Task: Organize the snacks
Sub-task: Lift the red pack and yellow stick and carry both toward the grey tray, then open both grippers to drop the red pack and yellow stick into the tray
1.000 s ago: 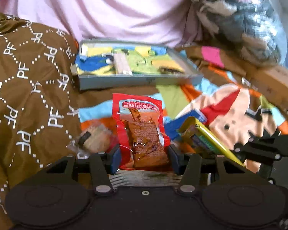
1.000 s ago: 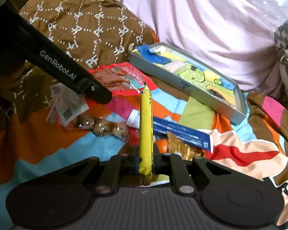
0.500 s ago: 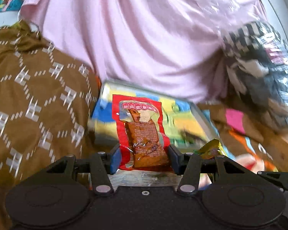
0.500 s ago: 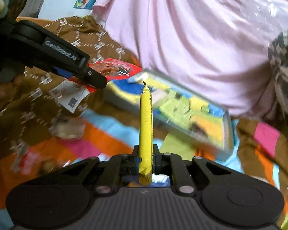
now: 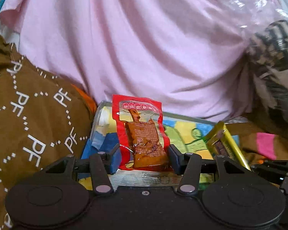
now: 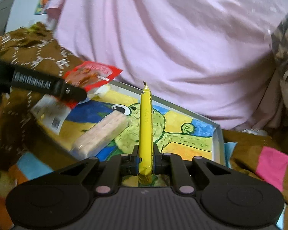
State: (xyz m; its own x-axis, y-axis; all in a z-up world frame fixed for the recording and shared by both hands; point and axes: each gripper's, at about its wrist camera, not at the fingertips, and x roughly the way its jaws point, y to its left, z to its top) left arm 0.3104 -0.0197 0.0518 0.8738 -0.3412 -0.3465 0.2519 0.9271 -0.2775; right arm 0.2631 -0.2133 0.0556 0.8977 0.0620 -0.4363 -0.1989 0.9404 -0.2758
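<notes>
My left gripper (image 5: pixel 143 158) is shut on a red snack packet (image 5: pixel 142 136) with brown contents, held upright over the near left part of the grey tray (image 5: pixel 192 117). In the right wrist view that red packet (image 6: pixel 92 74) hangs above the tray's far left corner, with the left gripper's finger (image 6: pixel 48 86) beside it. My right gripper (image 6: pixel 146 163) is shut on a long yellow stick snack (image 6: pixel 146 124), standing upright over the tray (image 6: pixel 217 132). The tray's floor shows a frog drawing; a pale pink wafer pack (image 6: pixel 101 134) lies on it. The yellow stick (image 5: pixel 226 143) shows at right in the left wrist view.
A big pink cloth bundle (image 6: pixel 163 48) rises right behind the tray. A brown patterned blanket (image 5: pixel 28 124) is heaped on the left. A checked fabric in clear plastic (image 5: pixel 274 61) sits at the right. Colourful bedding (image 6: pixel 272 164) lies to the right of the tray.
Both grippers have risen and travelled forward with their snacks, from over the loose snacks on the bedding to above the tray. The tray now looms much closer in both views.
</notes>
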